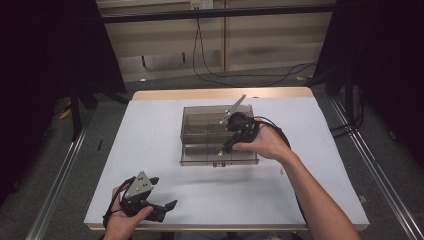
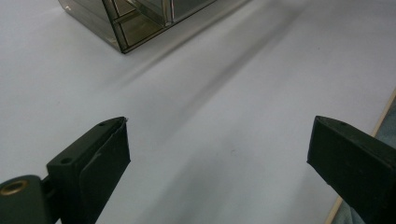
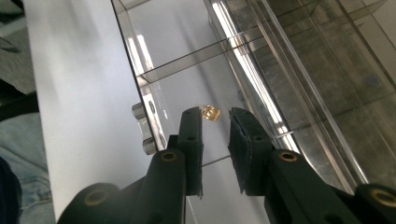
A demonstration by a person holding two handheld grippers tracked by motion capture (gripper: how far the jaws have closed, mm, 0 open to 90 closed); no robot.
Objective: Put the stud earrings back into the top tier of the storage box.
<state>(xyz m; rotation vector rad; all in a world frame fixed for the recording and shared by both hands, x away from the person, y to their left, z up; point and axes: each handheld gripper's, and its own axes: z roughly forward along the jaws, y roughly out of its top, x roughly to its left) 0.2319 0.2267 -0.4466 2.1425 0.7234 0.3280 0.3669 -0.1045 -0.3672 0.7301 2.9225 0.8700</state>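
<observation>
A smoky clear box (image 1: 186,135) with several compartments sits on the white table top (image 1: 150,150), a little past its middle. My right gripper (image 1: 221,150) hangs over the box's near row and points down into it. In the right gripper view its jaws (image 3: 215,113) stand a narrow gap apart with nothing between them, above a small gold piece (image 3: 209,112) lying on the floor of a compartment (image 3: 187,60). My left gripper (image 1: 162,194) rests near the table's front left, wide open and empty (image 2: 217,149). A corner of the box (image 2: 122,28) lies far ahead of it.
A small metal fitting (image 3: 142,128) sits on the outside of the box's near wall. A thin grey bar (image 1: 234,109) leans up from the back of the box. The table's wooden edge (image 2: 383,116) runs close by the left gripper. Cables lie on the floor (image 1: 240,75) beyond the table.
</observation>
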